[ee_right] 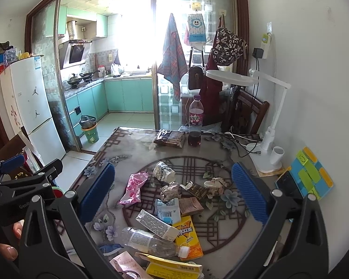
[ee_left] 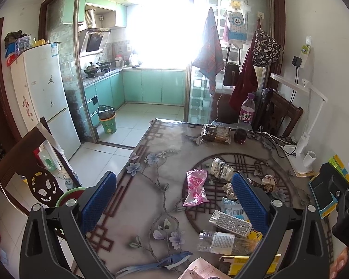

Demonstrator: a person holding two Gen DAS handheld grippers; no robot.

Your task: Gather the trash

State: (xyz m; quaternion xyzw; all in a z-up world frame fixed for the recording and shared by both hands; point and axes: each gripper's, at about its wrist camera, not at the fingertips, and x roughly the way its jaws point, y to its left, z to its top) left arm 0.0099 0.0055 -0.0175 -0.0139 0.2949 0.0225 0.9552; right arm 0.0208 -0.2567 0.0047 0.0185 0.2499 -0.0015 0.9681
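Trash lies scattered on the patterned table [ee_right: 221, 220]: a pink wrapper [ee_right: 133, 188] [ee_left: 195, 187], a crushed clear bottle [ee_right: 151, 241] [ee_left: 221, 241], a white carton [ee_right: 156, 224] [ee_left: 230, 223], a yellow drink box [ee_right: 189, 237], crumpled paper balls [ee_right: 171, 191] and a crushed cup [ee_right: 164, 171] [ee_left: 221, 168]. My left gripper [ee_left: 174, 204] hangs open above the table's near left part, nothing between its blue pads. My right gripper [ee_right: 173, 193] is open too, above the heap, holding nothing. A green bin [ee_left: 108, 122] [ee_right: 89, 131] with a dark liner stands on the kitchen floor.
A purple-capped bottle [ee_right: 195, 123] and a dark food packet [ee_right: 169, 138] stand at the table's far edge. A white desk lamp [ee_right: 267, 144], cables and a phone [ee_right: 287, 186] occupy the right side by the wall. A wooden chair [ee_left: 35, 176] sits left; a fridge [ee_left: 46, 97] beyond.
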